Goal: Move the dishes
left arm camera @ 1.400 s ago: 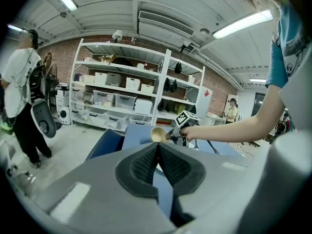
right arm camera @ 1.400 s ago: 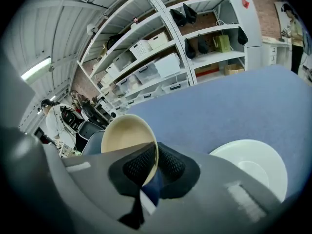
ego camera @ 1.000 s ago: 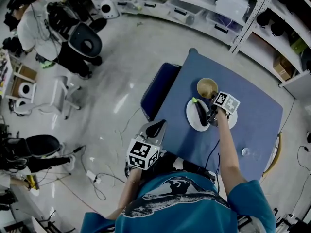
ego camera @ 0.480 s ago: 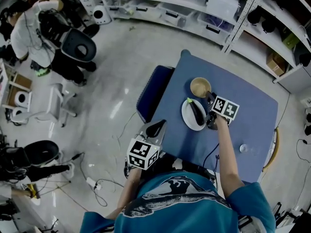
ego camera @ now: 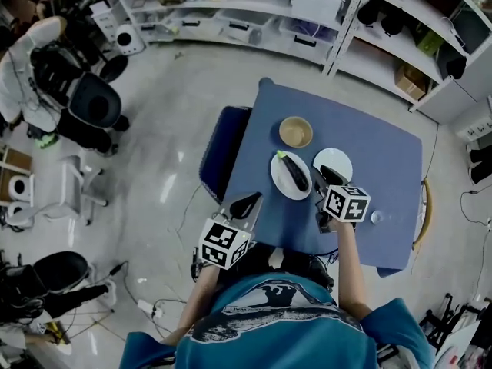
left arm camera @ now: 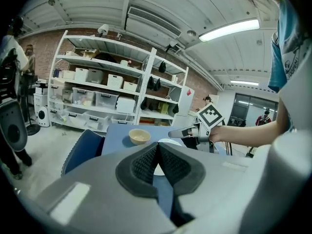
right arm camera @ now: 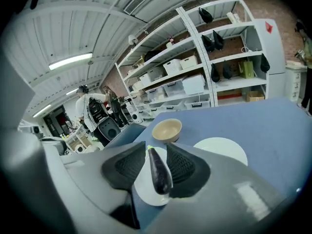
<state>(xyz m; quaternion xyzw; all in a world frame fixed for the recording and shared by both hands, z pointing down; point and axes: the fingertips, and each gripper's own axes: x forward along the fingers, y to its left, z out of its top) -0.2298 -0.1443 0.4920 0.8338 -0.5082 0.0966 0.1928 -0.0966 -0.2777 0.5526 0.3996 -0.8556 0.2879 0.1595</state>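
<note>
On the blue table (ego camera: 377, 141) a dark eggplant (ego camera: 295, 176) lies on a white plate (ego camera: 281, 181). An empty white plate (ego camera: 337, 160) sits just to its right, and a tan bowl (ego camera: 296, 131) stands behind both. My right gripper (ego camera: 322, 181) hovers at the near edge of the two plates, open and holding nothing. In the right gripper view the eggplant (right arm camera: 158, 172) shows beyond the parted jaws, with the bowl (right arm camera: 166, 129) and the empty plate (right arm camera: 222, 149) further off. My left gripper (ego camera: 249, 201) is shut and empty, off the table's near left side (left arm camera: 157, 147).
A blue chair (ego camera: 222, 154) is pushed against the table's left side. A small clear object (ego camera: 375, 217) lies near the table's right front. Shelving with bins (ego camera: 254, 6) runs along the back wall. A person (ego camera: 34, 60) works beside black chairs at far left.
My right gripper has drawn back from over the plates toward the near edge, uncovering the empty white plate. The head view has shifted; the left gripper holds its place.
</note>
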